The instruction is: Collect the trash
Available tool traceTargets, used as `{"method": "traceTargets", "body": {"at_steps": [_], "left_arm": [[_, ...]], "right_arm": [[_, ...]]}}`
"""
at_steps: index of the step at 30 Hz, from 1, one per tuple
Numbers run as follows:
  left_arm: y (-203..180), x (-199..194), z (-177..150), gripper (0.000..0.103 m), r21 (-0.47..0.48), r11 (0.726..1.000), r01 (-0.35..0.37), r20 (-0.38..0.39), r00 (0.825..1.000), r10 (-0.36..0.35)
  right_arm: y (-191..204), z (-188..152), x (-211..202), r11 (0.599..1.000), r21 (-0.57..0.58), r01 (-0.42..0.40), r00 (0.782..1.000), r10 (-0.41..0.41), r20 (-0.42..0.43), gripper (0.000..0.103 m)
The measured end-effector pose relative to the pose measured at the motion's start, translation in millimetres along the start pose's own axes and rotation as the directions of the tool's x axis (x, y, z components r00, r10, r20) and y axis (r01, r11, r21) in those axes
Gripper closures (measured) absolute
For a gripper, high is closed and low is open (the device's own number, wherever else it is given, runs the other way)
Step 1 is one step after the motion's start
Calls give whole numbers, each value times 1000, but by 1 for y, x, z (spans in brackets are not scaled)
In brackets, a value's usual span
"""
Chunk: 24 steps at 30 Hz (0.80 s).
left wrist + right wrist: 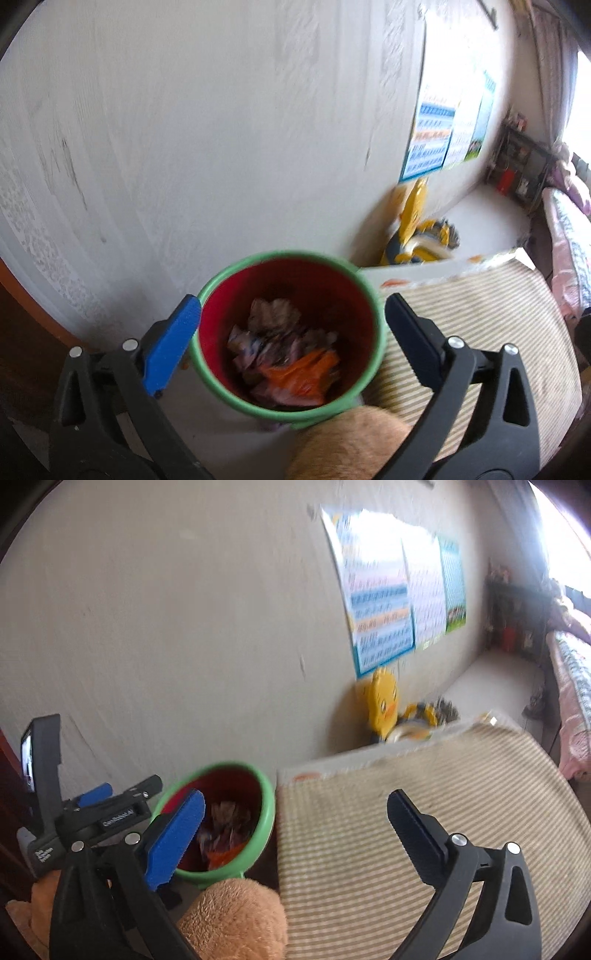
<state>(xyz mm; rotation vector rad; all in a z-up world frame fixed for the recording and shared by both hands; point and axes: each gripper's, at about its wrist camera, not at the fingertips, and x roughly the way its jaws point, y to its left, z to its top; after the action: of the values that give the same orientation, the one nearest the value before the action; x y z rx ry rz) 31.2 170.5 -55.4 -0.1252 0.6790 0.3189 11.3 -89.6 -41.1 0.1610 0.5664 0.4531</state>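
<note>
A red bin with a green rim (364, 284) stands on the floor by the wall, holding crumpled wrappers and an orange bag (295, 373). My left gripper (291, 325) is open and empty, hovering above the bin with a finger on each side of it. My right gripper (295, 816) is open and empty, above the edge of the striped mat (424, 812). The bin also shows in the right wrist view (267, 797), with the left gripper's body (110, 812) to its left.
A tan plush toy (236, 919) lies just in front of the bin. A yellow duck toy (384, 701) leans on the wall behind the mat. Posters (388, 590) hang on the wall. A pink-covered bed (572, 701) is at the right.
</note>
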Motion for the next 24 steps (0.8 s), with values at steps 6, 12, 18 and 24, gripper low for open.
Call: {"method": "traceTargets", "body": {"at_steps": [6,12,18,24], "left_arm": [[-39,-54,8,5,34,999,-32,219,975,24],[-75,-91,16,5,62,998,-18,293,956,-1],[-99,-112,13,5,71,997,36,281,958,-55],[-112,-118,7,5,115,993,36,277,959,-67]], "right_arm": [[-11,0,-61,998,-14,64,969,-58,242,7],[-13,-3,-100,982,-41,186,928,-162,337,7],[-37,-4,-116,979,54,195,928,-202,312,7],[-53,-8,-126,969,99,228,922,-248,298,7]]}}
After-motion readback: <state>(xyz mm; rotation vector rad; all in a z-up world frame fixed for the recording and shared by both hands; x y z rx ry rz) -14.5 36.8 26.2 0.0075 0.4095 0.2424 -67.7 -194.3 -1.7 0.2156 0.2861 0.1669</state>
